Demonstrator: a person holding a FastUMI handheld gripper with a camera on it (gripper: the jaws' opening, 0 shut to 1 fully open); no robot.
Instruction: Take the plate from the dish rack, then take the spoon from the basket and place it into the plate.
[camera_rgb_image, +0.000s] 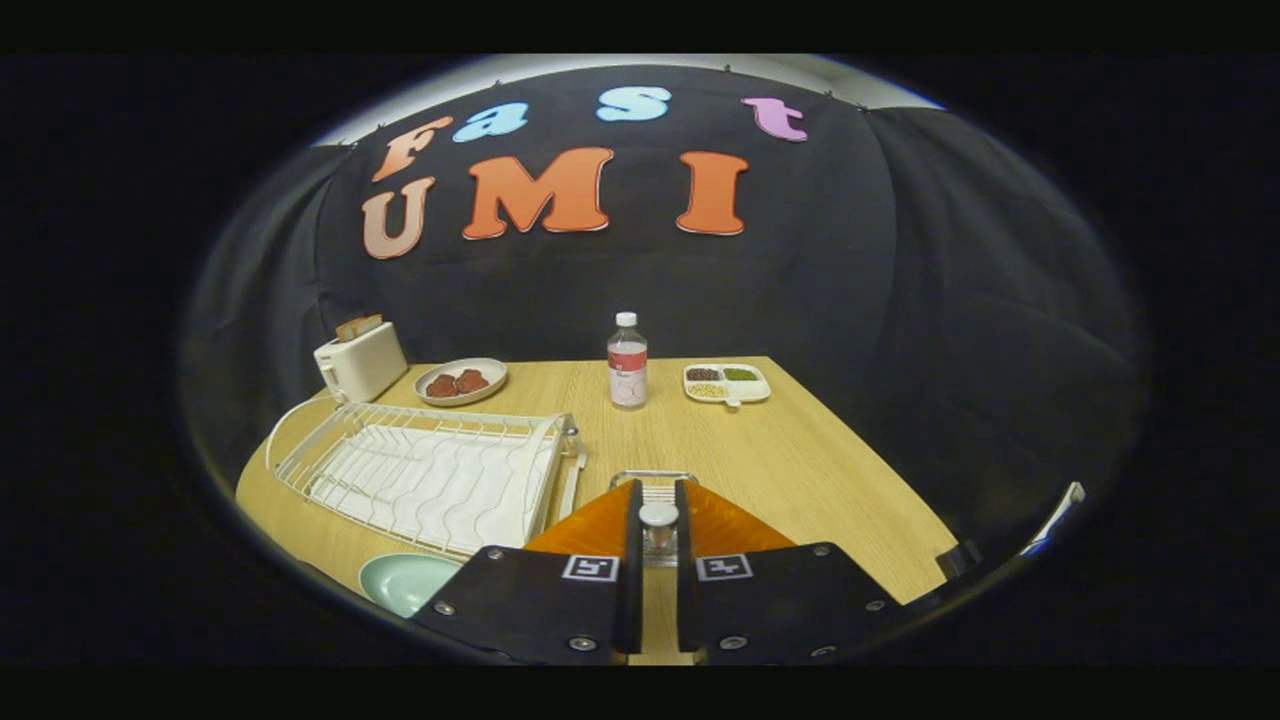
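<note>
While my fingers (658, 500) stand close together with only a narrow slot left between them, a spoon (658, 527) sits in that slot, its rounded, shiny metal end facing me and a clear stem below it; both fingers seem to press on it, though the wide lens leaves the contact hard to judge. Just beyond the fingertips lies the basket (654, 480), a small wire frame with a rounded rim, mostly hidden behind the fingers. To my left the dish rack (425, 470) stretches across the pale wood-grain worktop (800, 460): white coated wire bent into a rectangular cage over a ribbed white drain tray. Near its closest corner, and beside my left finger, rests the plate (405, 582), smooth, round and pale green, lying flat on the worktop outside the rack. Farther back stands a boxy cream toaster (360, 362) with a slice of bread poking out of its slot, next to a shallow oval dish (461, 381) holding two reddish-brown lumps. A clear plastic bottle (627, 362) with a white cap stands upright at the middle, and a white divided tray (727, 383) with small heaps of grains sits to its right.
</note>
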